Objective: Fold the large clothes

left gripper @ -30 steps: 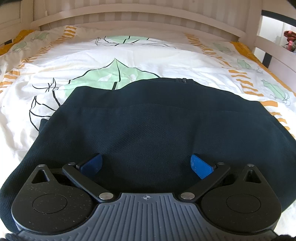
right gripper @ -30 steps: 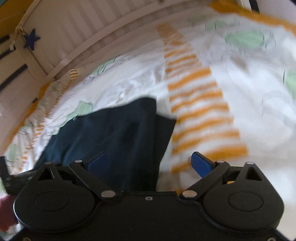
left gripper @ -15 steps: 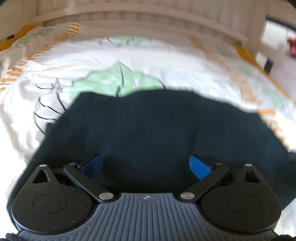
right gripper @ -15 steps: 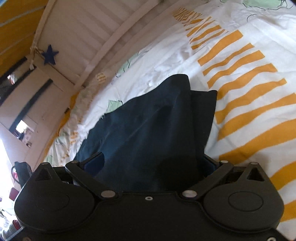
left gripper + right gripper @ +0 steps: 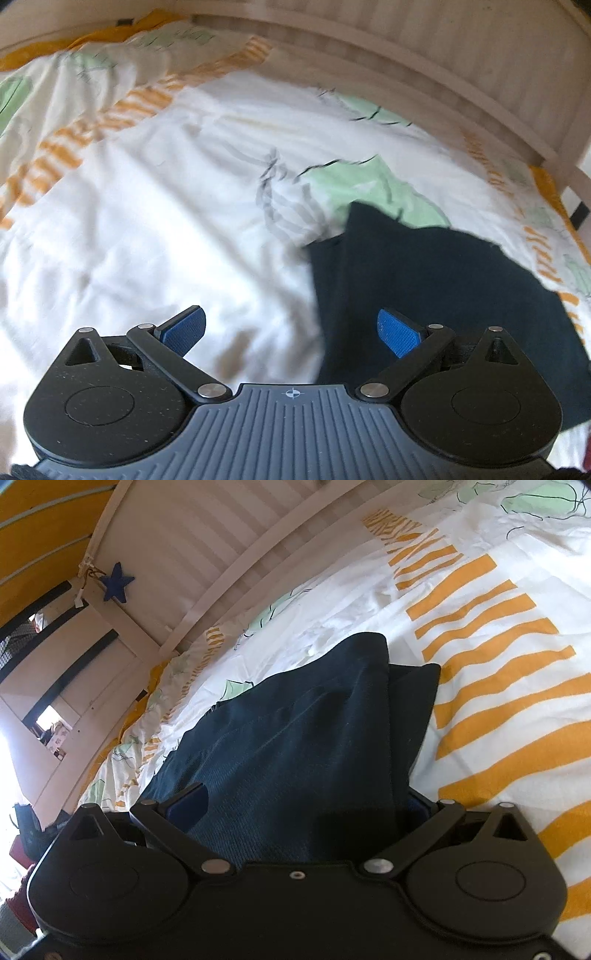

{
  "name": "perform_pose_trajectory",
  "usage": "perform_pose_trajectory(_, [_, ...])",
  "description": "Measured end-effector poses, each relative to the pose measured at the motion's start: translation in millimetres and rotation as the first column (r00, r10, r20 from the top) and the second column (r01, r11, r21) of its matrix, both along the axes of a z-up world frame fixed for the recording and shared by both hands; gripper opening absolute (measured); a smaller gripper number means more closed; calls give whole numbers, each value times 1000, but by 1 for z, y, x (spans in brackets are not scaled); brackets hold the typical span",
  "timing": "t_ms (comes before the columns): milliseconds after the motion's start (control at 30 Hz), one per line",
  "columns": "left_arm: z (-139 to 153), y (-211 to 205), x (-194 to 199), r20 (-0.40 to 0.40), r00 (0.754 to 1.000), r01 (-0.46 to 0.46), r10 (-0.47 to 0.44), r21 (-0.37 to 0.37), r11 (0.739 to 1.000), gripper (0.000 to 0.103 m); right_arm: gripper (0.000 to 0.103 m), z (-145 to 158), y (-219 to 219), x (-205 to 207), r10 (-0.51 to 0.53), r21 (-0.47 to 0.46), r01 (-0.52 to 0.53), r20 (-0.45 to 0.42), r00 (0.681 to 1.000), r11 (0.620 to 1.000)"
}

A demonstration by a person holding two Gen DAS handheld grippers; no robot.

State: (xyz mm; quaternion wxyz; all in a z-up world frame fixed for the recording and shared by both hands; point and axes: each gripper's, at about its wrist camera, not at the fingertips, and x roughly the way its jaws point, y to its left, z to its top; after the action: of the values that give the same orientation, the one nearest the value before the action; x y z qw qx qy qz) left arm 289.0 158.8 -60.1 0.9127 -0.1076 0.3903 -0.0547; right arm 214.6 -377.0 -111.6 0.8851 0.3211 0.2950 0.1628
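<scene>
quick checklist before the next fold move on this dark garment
1. Left gripper open and free of cloth: ok.
2. Right gripper around the dark garment: ok, cloth fills the gap.
3. Right gripper actually clamped: cannot tell, one pad hidden by fabric.
4. Garment lying flat: not ok, its layers overlap unevenly at the far corner.
5. Garment on the bedsheet, not over an edge: ok.
6. Left view sharp enough to aim: not ok, blurred.

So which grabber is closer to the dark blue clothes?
The right. The right gripper has the dark garment lying between its open jaws. The left gripper is open over the bedsheet, at the garment's edge.
</scene>
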Motion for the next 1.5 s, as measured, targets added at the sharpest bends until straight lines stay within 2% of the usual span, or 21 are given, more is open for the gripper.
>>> perform_pose_trajectory(200, [-20, -1, 2, -58, 993, 91, -100, -135, 987, 100, 103, 0, 0, 0, 1, 2, -1, 3, 1000, 1000])
perform_pose_trajectory(300, [-26, -13, 10, -52, 991, 118, -127, -151, 981, 102, 103, 0, 0, 0, 2, 0, -2, 6, 1000, 1000])
perform_pose_trajectory(400, [-34, -26, 24, -61, 983, 155, -174, -233, 960, 102, 103, -1, -1, 0, 4, 2, -4, 7, 1000, 1000])
perform_pose_trajectory(500, [-40, -44, 38, -53, 976, 191, -212, -266, 945, 102, 103, -1, -1, 1, 8, -3, -8, 9, 1000, 1000])
perform_pose_trajectory(633, [-41, -61, 48, -51, 974, 202, -223, -269, 942, 100, 103, 0, 2, 2, 15, -20, -15, 9, 1000, 1000])
perform_pose_trajectory(667, [-39, -63, 47, -43, 973, 207, -227, -271, 940, 83, 103, 0, 2, 2, 16, -20, -16, 9, 1000, 1000])
perform_pose_trajectory(700, [-37, -63, 45, -41, 975, 200, -218, -257, 945, 52, 103, 0, 2, 2, 17, -18, -16, 10, 1000, 1000])
perform_pose_trajectory(767, [-34, -60, 43, -54, 980, 171, -189, -239, 956, 29, 102, 1, 0, 3, 21, -11, -21, 1, 1000, 1000])
perform_pose_trajectory(800, [-32, -56, 42, -54, 980, 173, -194, -264, 949, 24, 91, 2, 0, 3, 13, -9, -13, -11, 1000, 1000])
perform_pose_trajectory(833, [-31, -54, 42, -60, 979, 170, -194, -276, 946, 23, 74, 3, -1, 3, -4, -17, 4, -30, 1000, 1000])
perform_pose_trajectory(867, [-29, -54, 40, -66, 980, 163, -189, -283, 945, 22, 48, 4, -2, 4, -30, -37, 28, -75, 997, 999])
perform_pose_trajectory(933, [-20, -55, 34, -51, 981, 166, -187, -269, 949, 21, 43, 7, -4, 4, -25, 2, 25, -94, 995, 1000])
perform_pose_trajectory(1000, [-9, -55, 25, -18, 981, 179, -192, -281, 943, 20, 38, 21, 1, -3, -19, -29, 17, -69, 997, 999])
perform_pose_trajectory(1100, [6, -48, 7, -4, 978, 195, -209, -341, 919, 20, 36, 37, 3, -14, -23, 3, 24, -66, 998, 1000])
perform_pose_trajectory(1200, [20, -45, -17, -1, 967, 239, -257, -359, 902, 20, 36, 48, 4, -32, -24, 0, 24, -101, 995, 1000])
perform_pose_trajectory(1333, [28, -34, -60, -15, 952, 276, -304, -383, 882, 20, 36, 56, 5, -63, -6, 1, 7, -158, 987, 1000])
perform_pose_trajectory(1433, [24, -21, -92, -57, 944, 276, -326, -406, 871, 20, 36, 60, 6, -95, 22, -3, -23, -205, 978, 1000])
perform_pose_trajectory(1500, [18, -13, -110, -78, 939, 278, -335, -403, 872, 20, 37, 58, 8, -117, 54, -3, -56, -246, 968, 998])
